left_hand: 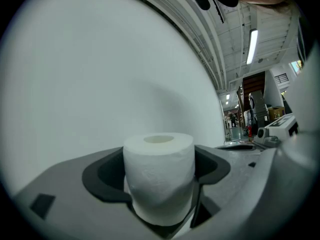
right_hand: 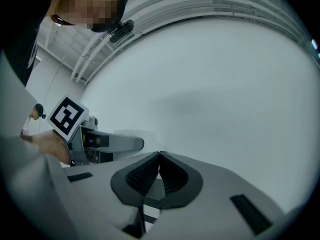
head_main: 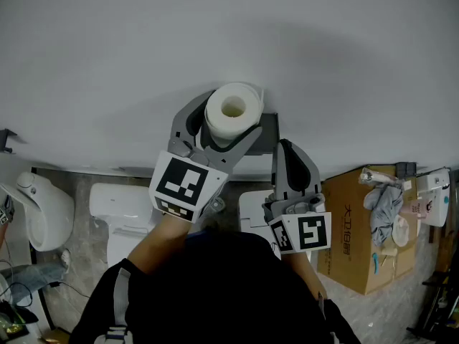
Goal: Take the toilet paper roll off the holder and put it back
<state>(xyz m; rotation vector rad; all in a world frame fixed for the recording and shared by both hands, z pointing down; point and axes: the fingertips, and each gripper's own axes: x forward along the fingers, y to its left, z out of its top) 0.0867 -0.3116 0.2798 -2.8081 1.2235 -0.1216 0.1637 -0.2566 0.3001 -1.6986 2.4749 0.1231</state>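
— What colours do you see on your left claw [head_main: 222,126]?
— Mine is grey, and its marker cube [head_main: 185,183] has black-and-white squares. The toilet paper roll [head_main: 233,110] is plain white.
— And your right claw [right_hand: 159,159]?
— I see the same grey, with black, finely ribbed pads [right_hand: 141,175]. The wall [head_main: 107,41] is off-white and the cardboard box [head_main: 353,224] is brown.

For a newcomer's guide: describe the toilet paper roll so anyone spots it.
Find the pale grey wall. Against it the left hand-held gripper clamps the toilet paper roll, a white paper cylinder with a hollow core. Nothing else is white, round and gripped; the right hand-held gripper is shut, empty.
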